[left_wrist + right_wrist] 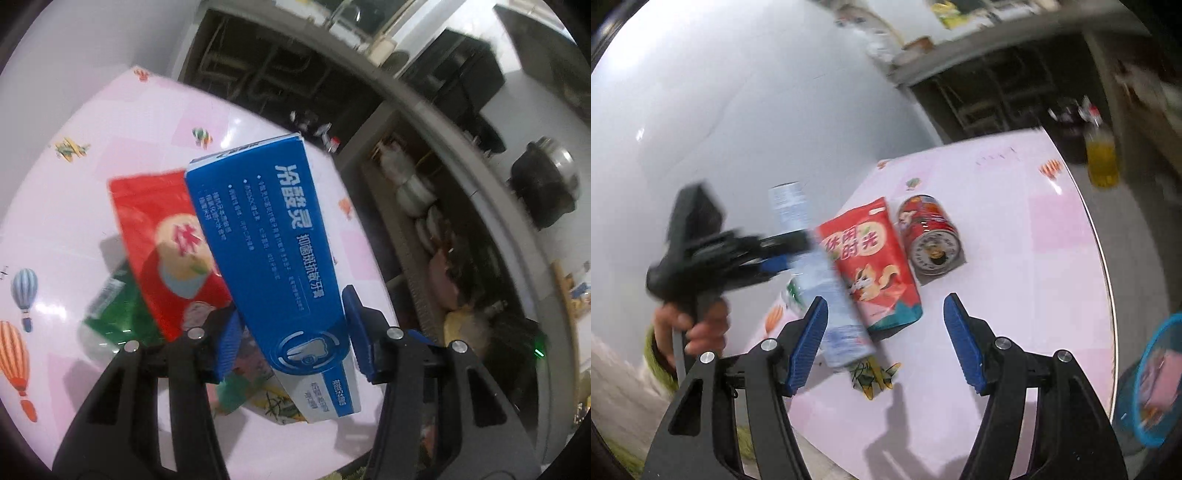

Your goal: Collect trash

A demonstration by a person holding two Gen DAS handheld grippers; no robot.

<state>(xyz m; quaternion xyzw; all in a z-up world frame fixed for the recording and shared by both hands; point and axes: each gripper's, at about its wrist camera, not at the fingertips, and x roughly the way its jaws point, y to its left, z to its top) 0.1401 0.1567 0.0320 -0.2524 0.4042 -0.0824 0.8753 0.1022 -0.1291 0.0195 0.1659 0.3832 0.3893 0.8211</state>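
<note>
My left gripper (291,332) is shut on a blue toothpaste box (273,254) and holds it above the pink table (110,155). Under it lie a red snack bag (162,240) and a green wrapper (118,314). In the right wrist view the left gripper (783,254) shows blurred, holding the same box (820,280) by its middle. The red snack bag (871,258) lies flat and a red can (929,236) lies on its side beside it. My right gripper (886,339) is open and empty above the table, near the bag's lower end.
A blue basket (1156,380) with pink contents sits off the table's right edge. A bottle of yellow liquid (1102,158) stands beyond the table's far edge. Shelves with bowls (417,199) and a dark pot (546,181) lie to the right in the left wrist view.
</note>
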